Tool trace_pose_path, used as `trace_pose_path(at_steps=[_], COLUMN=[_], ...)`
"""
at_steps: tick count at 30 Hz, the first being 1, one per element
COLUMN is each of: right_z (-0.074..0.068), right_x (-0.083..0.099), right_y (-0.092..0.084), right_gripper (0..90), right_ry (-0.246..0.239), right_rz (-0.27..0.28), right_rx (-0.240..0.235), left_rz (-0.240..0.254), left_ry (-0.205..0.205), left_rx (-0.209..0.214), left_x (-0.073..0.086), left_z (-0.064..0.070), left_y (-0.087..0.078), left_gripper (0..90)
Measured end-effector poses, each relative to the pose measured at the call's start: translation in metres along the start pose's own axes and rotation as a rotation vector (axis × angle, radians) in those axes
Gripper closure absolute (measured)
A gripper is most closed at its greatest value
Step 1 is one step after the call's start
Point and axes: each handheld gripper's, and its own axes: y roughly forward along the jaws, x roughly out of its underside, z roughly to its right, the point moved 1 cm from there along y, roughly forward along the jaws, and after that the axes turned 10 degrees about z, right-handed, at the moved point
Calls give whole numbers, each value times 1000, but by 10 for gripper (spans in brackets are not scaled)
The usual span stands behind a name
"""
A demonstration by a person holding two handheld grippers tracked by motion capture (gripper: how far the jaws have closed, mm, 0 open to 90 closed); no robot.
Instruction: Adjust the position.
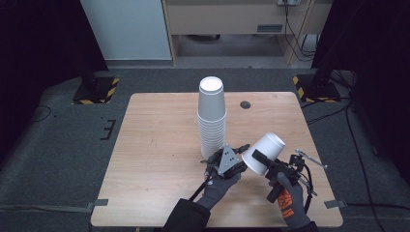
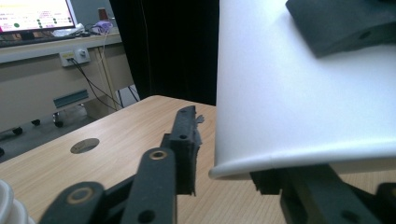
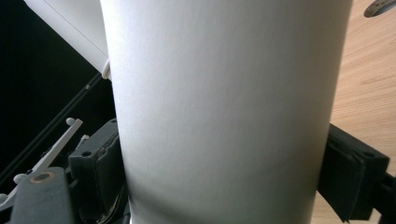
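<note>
**A thin cup between two tools**

The right tool [image 1: 263, 162] clamps a white cup [image 1: 265, 152], its pads pressed on the cup's wall on both sides, and holds it tilted above the near right part of the counter [image 1: 159, 145], rim toward the left tool [image 1: 240, 155]. The left tool sits at that rim with its jaws at a narrow gap; in the left gripper view one jaw stands just clear of the rim, the other lies under the cup's edge, so I cannot tell whether it grips yet.

The wall is thin paper. Too hard a squeeze from either tool could dent it or fold the rim. A pull from the left before the right lets go could tear or twist the cup. The stack [image 1: 212, 118] stands just behind the left tool; a careless swing could topple it.
</note>
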Motion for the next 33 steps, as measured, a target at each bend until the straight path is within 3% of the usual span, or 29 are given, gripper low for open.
trace_pose_path(at_steps=[10, 20, 33], right_z=[1, 4, 11], right_x=[0, 0, -7], right_y=[1, 1, 1], right_gripper=[145, 124, 75], right_ry=[21, 3, -26], right_rz=[-8, -8, 10], right_rx=[-10, -3, 12], left_rz=[-1, -20, -56], left_ry=[38, 46, 10], left_rx=[16, 31, 65], left_x=[-1, 0, -1], left_z=[-1, -2, -1], left_y=[-4, -11, -19], left_gripper=[820, 842, 851])
